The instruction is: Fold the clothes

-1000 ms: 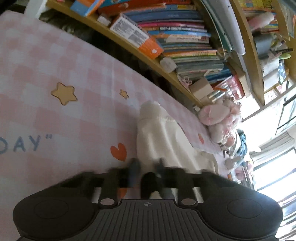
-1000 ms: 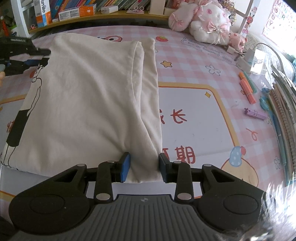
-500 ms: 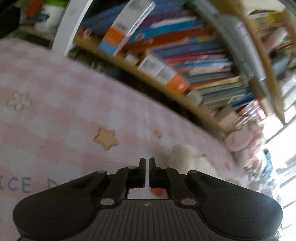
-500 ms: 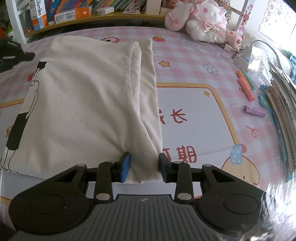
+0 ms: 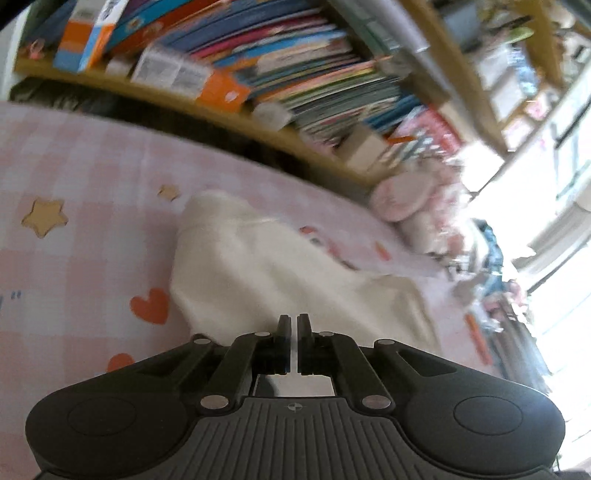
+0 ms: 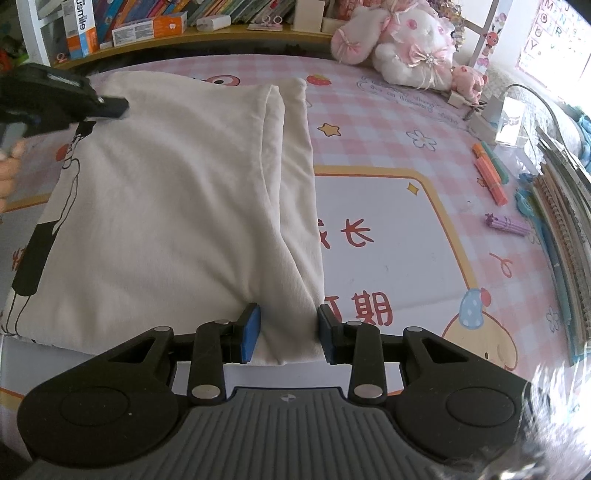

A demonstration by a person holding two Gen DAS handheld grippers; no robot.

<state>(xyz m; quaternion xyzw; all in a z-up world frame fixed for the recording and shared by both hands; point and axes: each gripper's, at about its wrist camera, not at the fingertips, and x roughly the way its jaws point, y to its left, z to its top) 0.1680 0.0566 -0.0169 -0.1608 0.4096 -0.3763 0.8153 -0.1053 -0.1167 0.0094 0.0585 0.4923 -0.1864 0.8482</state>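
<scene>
Since the frame half a second back, the left gripper (image 5: 294,325) has swung from the bare pink mat (image 5: 92,177) over the shirt (image 6: 177,206); in the right wrist view it now reaches in above the shirt's far left corner, where before it sat off the cloth by the mat's edge. Its jaws stand almost together, a thin slit between them, and I cannot tell whether any cloth is caught there (the left view is blurred). The right gripper (image 6: 288,334) has not shifted: its jaws are apart, the blue pads (image 6: 249,334) on either side of the shirt's near right corner, not pressed onto it.

The cream shirt lies folded on the mat, a narrow folded strip along its right edge and a black cartoon print down its left side. A plush toy (image 6: 402,44) sits at the far side near the bookshelf (image 6: 147,26); pens (image 6: 491,175) lie to the right, well apart from the shirt.
</scene>
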